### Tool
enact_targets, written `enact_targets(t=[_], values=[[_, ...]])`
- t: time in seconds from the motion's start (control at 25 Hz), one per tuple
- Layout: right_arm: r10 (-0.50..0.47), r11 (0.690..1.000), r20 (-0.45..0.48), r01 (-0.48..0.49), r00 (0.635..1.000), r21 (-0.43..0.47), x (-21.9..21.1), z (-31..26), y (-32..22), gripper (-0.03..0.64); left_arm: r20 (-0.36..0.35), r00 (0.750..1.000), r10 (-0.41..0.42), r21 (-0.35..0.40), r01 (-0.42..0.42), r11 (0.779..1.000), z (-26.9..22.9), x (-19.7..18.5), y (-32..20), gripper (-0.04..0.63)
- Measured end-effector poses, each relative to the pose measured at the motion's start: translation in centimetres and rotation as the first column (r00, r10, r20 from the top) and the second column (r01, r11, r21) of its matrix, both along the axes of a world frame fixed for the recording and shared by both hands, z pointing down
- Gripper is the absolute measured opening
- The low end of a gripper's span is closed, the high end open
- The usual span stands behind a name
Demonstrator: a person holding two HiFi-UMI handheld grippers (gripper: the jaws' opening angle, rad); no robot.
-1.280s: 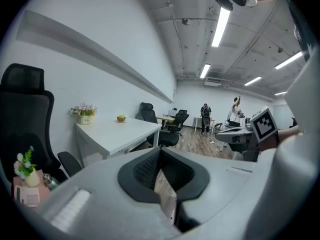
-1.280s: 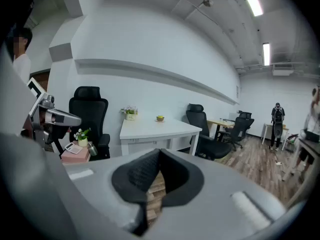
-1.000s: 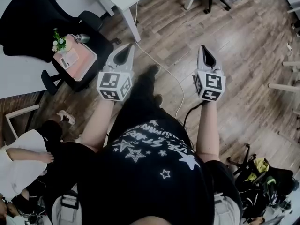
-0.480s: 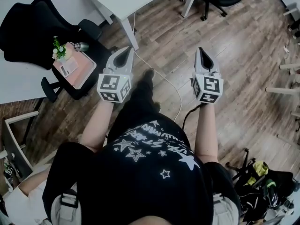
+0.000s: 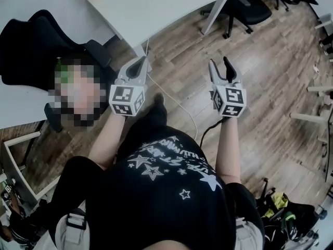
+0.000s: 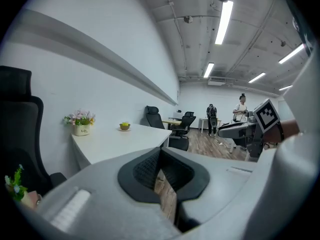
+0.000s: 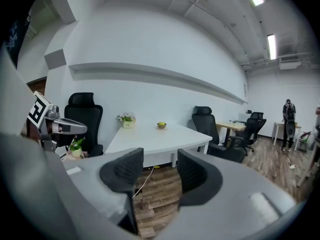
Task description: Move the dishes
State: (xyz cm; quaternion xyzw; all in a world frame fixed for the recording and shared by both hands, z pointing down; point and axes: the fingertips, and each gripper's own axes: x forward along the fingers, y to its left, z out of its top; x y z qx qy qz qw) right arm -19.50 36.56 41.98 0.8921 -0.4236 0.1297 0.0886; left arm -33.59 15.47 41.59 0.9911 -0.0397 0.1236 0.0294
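Note:
A small bowl (image 7: 161, 126) with something yellow-green in it sits on a saucer on the white table (image 5: 156, 7), far ahead of both grippers. It shows too in the left gripper view, the bowl (image 6: 124, 127) near the table's back. My left gripper (image 5: 137, 65) is held over the wooden floor short of the table; its jaws (image 6: 160, 170) are together with nothing in them. My right gripper (image 5: 220, 66) hangs level with it to the right, its fingers (image 7: 122, 171) spread apart and empty.
A pot of flowers (image 7: 127, 120) stands at the table's back corner. A black office chair (image 5: 31, 40) is at the left, another chair (image 5: 244, 4) beyond the table. A cable (image 5: 179, 105) runs across the floor. Two people (image 6: 241, 109) stand far off.
The right gripper's jaws have opened. The view has moved toward the white table, and both grippers have come up closer to it. The left gripper stays shut.

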Motion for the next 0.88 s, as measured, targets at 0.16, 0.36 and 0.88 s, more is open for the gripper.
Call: enact_targets(t=[0.16,0.36,0.88], values=[[0.001,1.0,-0.002,-0.001,1.0,-0.011,5.2,-0.9,-4.0,0.216,0.0,1.0,0.003,-0.003,-0.003,1.0,-0.3,4.6,-3.9,0.011],[-0.004,1.0,0.001,0.004,1.0,-0.011,10.9,-1.2,-10.5,0.216,-0.003,1.0,0.0,-0.014,0.0,1.0,-0.2,9.3,-9.8,0.011],[-0.14,0.99,-0.027,0.139,0.99,-0.03,19.4,-1.8,-24.3,0.216,-0.03,0.991,-0.129,-0.016,0.128,0.992,-0.3,13.8,-20.2,0.011]])
